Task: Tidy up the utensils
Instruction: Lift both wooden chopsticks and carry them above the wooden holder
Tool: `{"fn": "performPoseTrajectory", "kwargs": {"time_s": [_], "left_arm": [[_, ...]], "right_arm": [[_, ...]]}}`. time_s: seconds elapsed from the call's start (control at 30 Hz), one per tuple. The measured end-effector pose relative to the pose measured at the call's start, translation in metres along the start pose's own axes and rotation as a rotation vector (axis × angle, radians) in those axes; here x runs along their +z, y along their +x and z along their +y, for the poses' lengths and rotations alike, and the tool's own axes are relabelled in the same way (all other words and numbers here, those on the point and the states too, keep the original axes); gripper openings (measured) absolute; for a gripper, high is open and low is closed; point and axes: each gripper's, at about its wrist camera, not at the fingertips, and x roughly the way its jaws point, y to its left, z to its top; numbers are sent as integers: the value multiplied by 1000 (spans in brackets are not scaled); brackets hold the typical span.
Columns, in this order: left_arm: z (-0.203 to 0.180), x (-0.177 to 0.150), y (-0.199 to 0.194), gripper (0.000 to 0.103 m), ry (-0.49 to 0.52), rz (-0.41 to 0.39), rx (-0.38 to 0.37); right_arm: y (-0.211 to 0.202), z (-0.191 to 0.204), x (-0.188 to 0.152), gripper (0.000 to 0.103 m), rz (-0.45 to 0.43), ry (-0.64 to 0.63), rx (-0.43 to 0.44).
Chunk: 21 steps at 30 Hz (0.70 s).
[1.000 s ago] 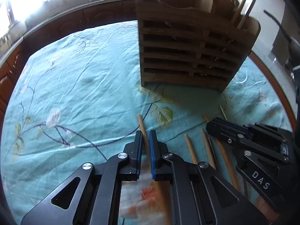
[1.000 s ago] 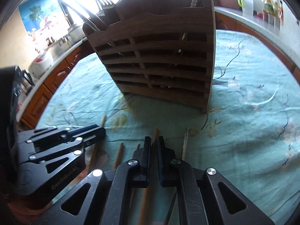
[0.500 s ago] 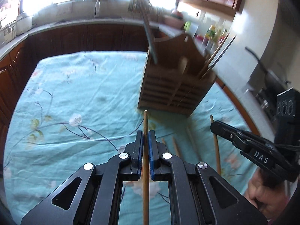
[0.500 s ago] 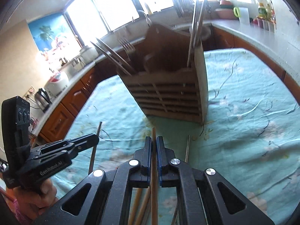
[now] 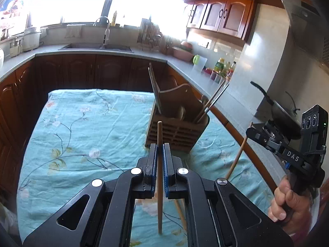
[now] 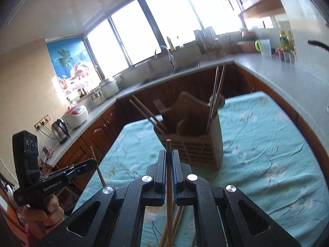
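Observation:
My left gripper (image 5: 160,148) is shut on a wooden chopstick (image 5: 159,135), held upright well above the table. My right gripper (image 6: 169,154) is shut on another wooden chopstick (image 6: 168,146), also raised. The wooden utensil holder (image 5: 176,132) stands on the turquoise tablecloth ahead of both grippers, with chopsticks and forks leaning in its compartments; it also shows in the right wrist view (image 6: 195,146). The right gripper (image 5: 251,132) shows in the left wrist view at right with its chopstick (image 5: 236,158). The left gripper (image 6: 92,162) shows at left in the right wrist view.
Several loose chopsticks (image 6: 176,224) lie on the tablecloth (image 5: 86,127) under the grippers. Dark wood cabinets and a grey counter (image 5: 115,52) with a sink surround the table. A pan (image 5: 281,111) sits on the stove at right. A kettle (image 6: 59,129) and rice cooker stand at left.
Both grippers have lifted, each with a chopstick taken from the tablecloth, and have drawn back from the holder, which looks smaller and farther away.

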Motion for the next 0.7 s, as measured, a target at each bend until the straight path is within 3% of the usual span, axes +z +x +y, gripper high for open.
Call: {"fn": "performPoseTrajectory", "kwargs": {"time_s": [0.7], "left_arm": [[-12, 25, -15, 4, 22, -92, -4]], "right_arm": [[-22, 0, 32, 5, -106, -10, -2]]}}
